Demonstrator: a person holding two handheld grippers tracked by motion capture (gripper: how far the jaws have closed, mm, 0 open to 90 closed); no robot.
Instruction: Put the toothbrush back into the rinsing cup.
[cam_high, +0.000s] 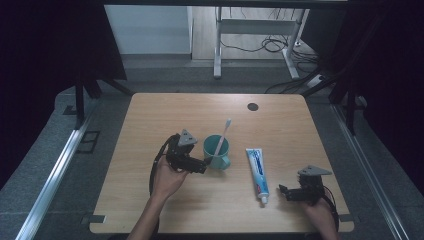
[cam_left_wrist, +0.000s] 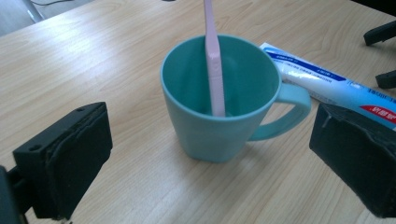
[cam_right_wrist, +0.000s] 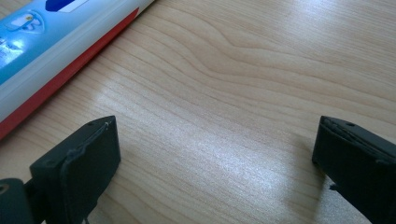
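Mug (cam_left_wrist: 219, 116) between hand-held gripper (cam_left_wrist: 210, 158) jaws

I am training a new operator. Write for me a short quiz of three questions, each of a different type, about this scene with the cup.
1. True or false: the pink toothbrush lies flat on the table.
2. Multiple choice: what is nearest in front of the left gripper? A) the toothpaste tube B) the teal cup C) the dark round spot
3. Short answer: how do the jaws of the right gripper stand, and is anything between them?

Key
1. False: it stands in the cup, leaning on the rim.
2. B
3. Open wide, with just bare table between them; the tube lies off to one side.
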